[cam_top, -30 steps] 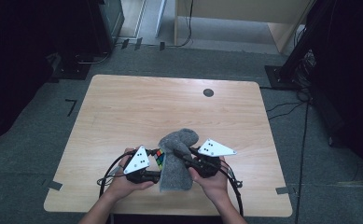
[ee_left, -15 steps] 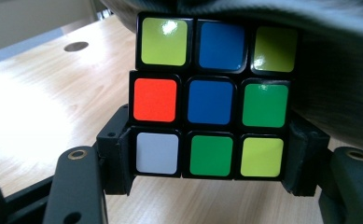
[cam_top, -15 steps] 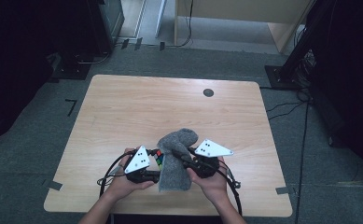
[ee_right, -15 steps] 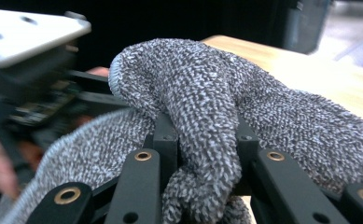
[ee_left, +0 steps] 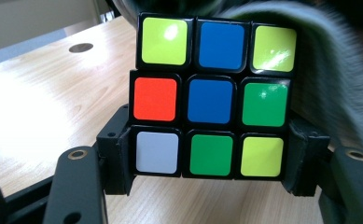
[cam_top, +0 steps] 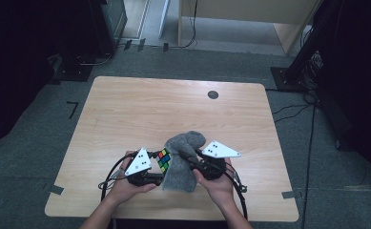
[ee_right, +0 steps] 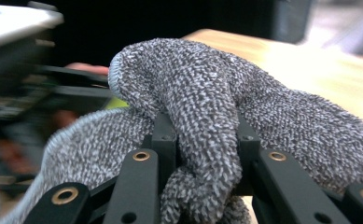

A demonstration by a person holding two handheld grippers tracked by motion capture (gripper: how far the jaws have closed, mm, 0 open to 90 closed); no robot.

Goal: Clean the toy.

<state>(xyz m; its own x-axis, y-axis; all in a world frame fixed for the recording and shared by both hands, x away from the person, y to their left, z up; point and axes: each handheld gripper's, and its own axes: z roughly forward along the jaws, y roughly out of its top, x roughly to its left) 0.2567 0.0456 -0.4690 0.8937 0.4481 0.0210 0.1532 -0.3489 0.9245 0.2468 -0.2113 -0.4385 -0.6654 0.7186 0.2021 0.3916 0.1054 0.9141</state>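
A colour-tiled puzzle cube [ee_left: 210, 95] sits clamped between the black jaws of my left gripper [ee_left: 210, 161], just above the wooden table [cam_top: 140, 114]. From above the cube [cam_top: 163, 160] peeks out between the left gripper [cam_top: 155, 160] and a grey knitted cloth [cam_top: 180, 160]. The cloth [ee_right: 202, 112] is bunched and pinched between the jaws of my right gripper [ee_right: 202, 140], and it drapes against the cube's right side. In the high view the right gripper [cam_top: 192, 160] meets the cloth from the right, near the table's front edge.
A small dark round hole [cam_top: 213, 94] marks the table's far side. Cables [cam_top: 108, 174] loop from both grippers near the front edge. Dark equipment and stands surround the table on the grey floor.
The right gripper and the cloth have shifted slightly; the left gripper and the cube have stayed put.
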